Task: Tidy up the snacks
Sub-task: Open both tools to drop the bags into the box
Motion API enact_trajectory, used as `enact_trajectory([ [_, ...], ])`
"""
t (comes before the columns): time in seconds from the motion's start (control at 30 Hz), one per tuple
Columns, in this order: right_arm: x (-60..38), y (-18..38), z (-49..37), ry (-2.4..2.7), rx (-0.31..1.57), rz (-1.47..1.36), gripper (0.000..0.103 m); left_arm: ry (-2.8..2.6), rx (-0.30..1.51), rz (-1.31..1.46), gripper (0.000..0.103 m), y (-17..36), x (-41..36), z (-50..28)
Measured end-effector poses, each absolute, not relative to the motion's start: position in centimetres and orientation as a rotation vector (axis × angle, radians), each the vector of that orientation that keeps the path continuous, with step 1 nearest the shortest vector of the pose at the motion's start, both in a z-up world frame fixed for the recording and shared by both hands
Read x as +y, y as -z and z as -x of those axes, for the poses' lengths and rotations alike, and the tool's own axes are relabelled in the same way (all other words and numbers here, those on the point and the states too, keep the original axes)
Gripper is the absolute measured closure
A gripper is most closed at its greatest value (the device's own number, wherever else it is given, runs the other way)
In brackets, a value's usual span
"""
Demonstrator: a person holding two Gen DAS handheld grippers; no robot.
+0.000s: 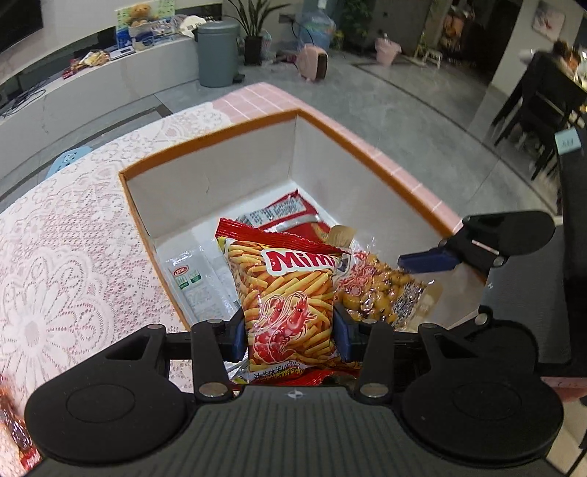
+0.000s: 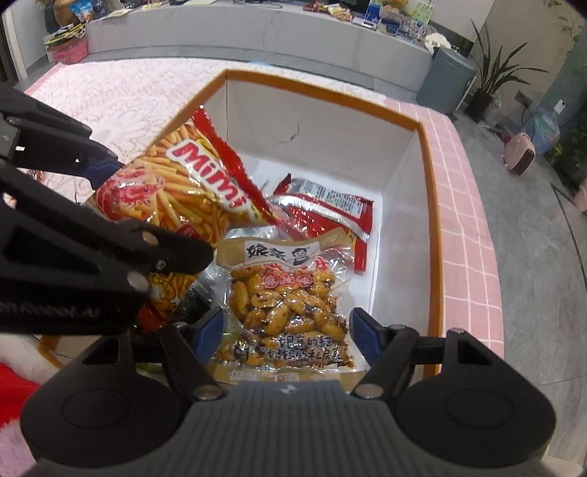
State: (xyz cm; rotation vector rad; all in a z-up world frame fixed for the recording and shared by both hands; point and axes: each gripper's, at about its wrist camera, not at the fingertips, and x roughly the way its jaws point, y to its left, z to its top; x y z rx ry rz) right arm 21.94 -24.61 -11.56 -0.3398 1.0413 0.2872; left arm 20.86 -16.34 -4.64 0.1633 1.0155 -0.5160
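Note:
My left gripper (image 1: 290, 335) is shut on a red and yellow Mimi shrimp-stick bag (image 1: 288, 293) and holds it over the orange-rimmed white box (image 1: 205, 145). The same bag (image 2: 183, 187) shows in the right wrist view, held by the left gripper (image 2: 146, 205) above the box (image 2: 429, 205). My right gripper (image 2: 286, 330) is open, its blue pads either side of a clear pack of yellow beans (image 2: 290, 301) lying in the box. That bean pack (image 1: 378, 290) lies beside the Mimi bag, with the right gripper's fingertip (image 1: 425, 260) over it.
A red snack pack (image 2: 326, 209) and a white pack (image 1: 198, 282) lie on the box floor. The box stands on a pink table with a lace cloth (image 1: 55, 257). A grey bin (image 1: 216, 51) and low counter (image 2: 256, 33) stand beyond.

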Motion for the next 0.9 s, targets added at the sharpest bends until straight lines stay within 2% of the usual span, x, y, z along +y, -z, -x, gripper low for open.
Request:
enact_trajectory([
  [0.3,-24.3,13.3,-22.8,-0.299,1.104,0.365,0.031,0.513,1.027,-0.281,0.052,6.0,-18.1,-21.2],
  [0.63,-23.9,13.5,-22.8,-0.302,1.116,0.396,0.029,0.506,1.044,-0.287,0.051,6.5,-18.2,-21.7],
  [0.83,-23.8,13.7,-23.1,-0.277,1.137,0.388,0.026,0.507,1.041,-0.282,0.043,6.1,-17.7,-21.8],
  [0.9,-23.7,13.6,-23.1,-0.271,1.142,0.391,0.023,0.494,1.029,-0.280,0.034,5.7,-17.4,-21.8],
])
